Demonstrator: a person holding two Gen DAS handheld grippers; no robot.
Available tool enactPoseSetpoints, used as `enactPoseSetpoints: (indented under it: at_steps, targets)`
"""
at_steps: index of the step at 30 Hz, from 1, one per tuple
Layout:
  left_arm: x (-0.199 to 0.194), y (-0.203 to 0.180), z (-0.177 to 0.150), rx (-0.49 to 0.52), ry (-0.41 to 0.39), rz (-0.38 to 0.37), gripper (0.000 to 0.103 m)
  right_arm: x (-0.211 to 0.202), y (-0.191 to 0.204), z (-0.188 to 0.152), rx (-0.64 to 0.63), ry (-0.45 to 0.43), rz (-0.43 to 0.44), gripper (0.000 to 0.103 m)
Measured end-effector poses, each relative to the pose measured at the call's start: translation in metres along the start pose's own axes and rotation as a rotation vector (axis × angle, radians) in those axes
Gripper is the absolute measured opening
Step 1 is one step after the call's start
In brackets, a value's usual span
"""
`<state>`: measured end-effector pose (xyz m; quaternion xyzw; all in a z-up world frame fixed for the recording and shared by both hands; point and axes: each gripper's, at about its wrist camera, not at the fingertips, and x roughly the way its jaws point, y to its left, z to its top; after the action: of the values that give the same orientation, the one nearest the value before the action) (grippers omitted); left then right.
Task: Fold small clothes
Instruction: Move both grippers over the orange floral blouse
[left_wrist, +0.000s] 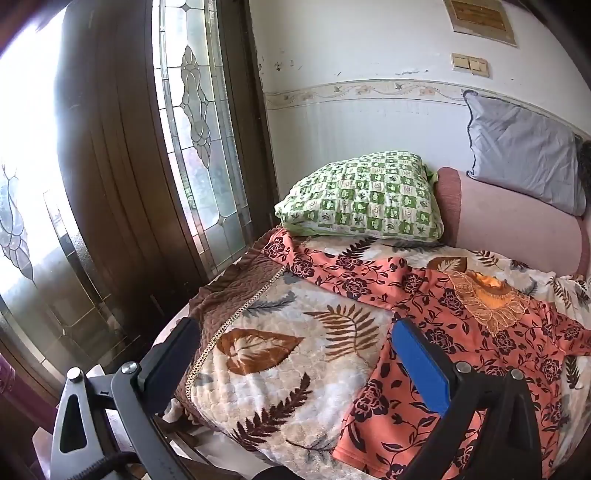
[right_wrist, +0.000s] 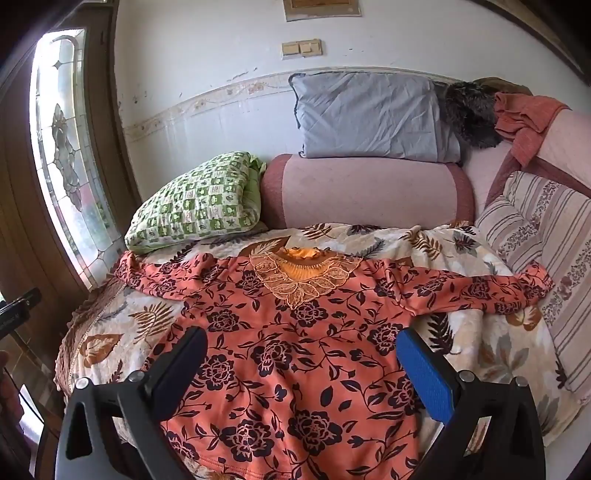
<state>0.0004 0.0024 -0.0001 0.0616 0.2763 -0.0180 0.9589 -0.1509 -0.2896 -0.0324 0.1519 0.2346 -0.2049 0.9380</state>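
An orange long-sleeved top (right_wrist: 295, 350) with dark flower print and a lace collar lies spread flat on the leaf-patterned blanket (right_wrist: 498, 350), sleeves out to both sides. My right gripper (right_wrist: 301, 341) is open and empty above the top's lower middle. My left gripper (left_wrist: 293, 332) is open and empty above the blanket (left_wrist: 277, 332), just left of the top (left_wrist: 480, 332); its blue finger (left_wrist: 421, 365) is over the top's left edge.
A green checked pillow (right_wrist: 199, 199), a pink bolster (right_wrist: 365, 192) and a grey pillow (right_wrist: 373, 114) lie at the back. A striped cushion (right_wrist: 546, 236) is at the right. A wooden door with stained glass (left_wrist: 199, 129) stands left of the bed.
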Motion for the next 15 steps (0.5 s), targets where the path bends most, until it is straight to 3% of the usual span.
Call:
enactPoseSetpoints:
  at_steps: [10, 15]
  targets:
    - [0.002, 0.004, -0.002, 0.022, 0.003, -0.007, 0.103, 0.005, -0.003, 0.001, 0.005, 0.007, 0.003, 0.103]
    - [-0.001, -0.020, 0.002, 0.040, -0.007, -0.016, 0.103, 0.007, -0.012, 0.001, 0.022, 0.009, 0.005, 0.103]
